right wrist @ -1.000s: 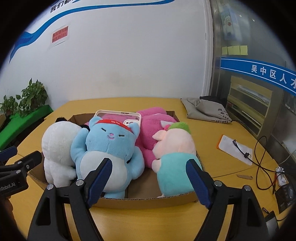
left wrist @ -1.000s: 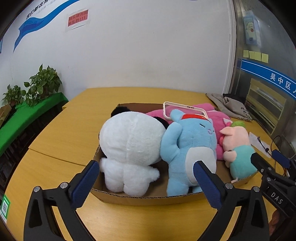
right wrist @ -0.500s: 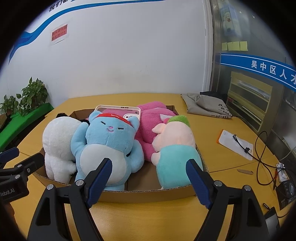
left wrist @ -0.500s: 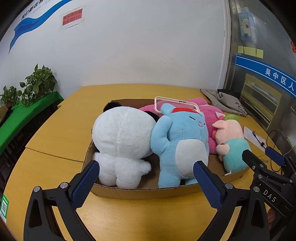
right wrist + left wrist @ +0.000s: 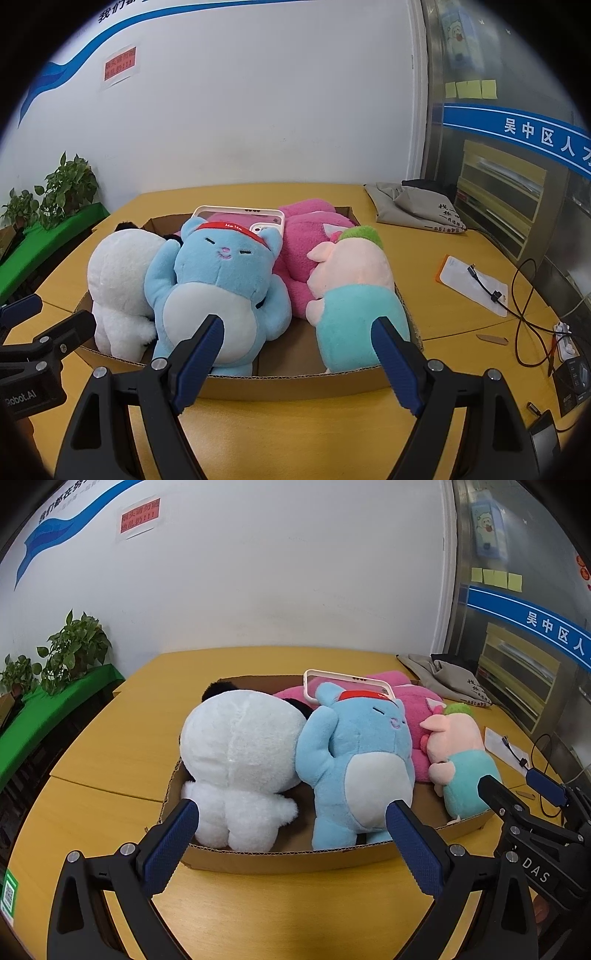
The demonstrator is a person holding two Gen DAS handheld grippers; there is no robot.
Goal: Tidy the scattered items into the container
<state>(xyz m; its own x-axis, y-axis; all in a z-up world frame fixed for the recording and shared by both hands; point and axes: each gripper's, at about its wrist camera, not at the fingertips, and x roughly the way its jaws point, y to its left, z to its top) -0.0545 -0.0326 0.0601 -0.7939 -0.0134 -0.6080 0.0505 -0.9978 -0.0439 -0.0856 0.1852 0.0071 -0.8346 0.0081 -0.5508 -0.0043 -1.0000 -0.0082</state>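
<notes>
A shallow cardboard box [image 5: 280, 858] [image 5: 295, 386] on the yellow table holds a white plush [image 5: 240, 753] [image 5: 118, 273], a blue plush cat [image 5: 354, 760] [image 5: 221, 280], a pink plush [image 5: 413, 705] [image 5: 306, 240], a pig plush in teal [image 5: 461, 760] [image 5: 354, 291] and a white-rimmed mirror [image 5: 347, 681] [image 5: 240, 216]. My left gripper [image 5: 291, 838] is open and empty, in front of the box's near wall. My right gripper [image 5: 297, 354] is open and empty, also in front of the box.
A grey cloth bag [image 5: 413, 206] lies at the back right. A white card with a cable [image 5: 476, 284] and a power strip [image 5: 565, 336] are on the right. Potted plants [image 5: 70, 650] stand on a green shelf at the left.
Both grippers have drawn back from the box and risen a little; the box and toys now sit farther from the fingers. The toys have not moved.
</notes>
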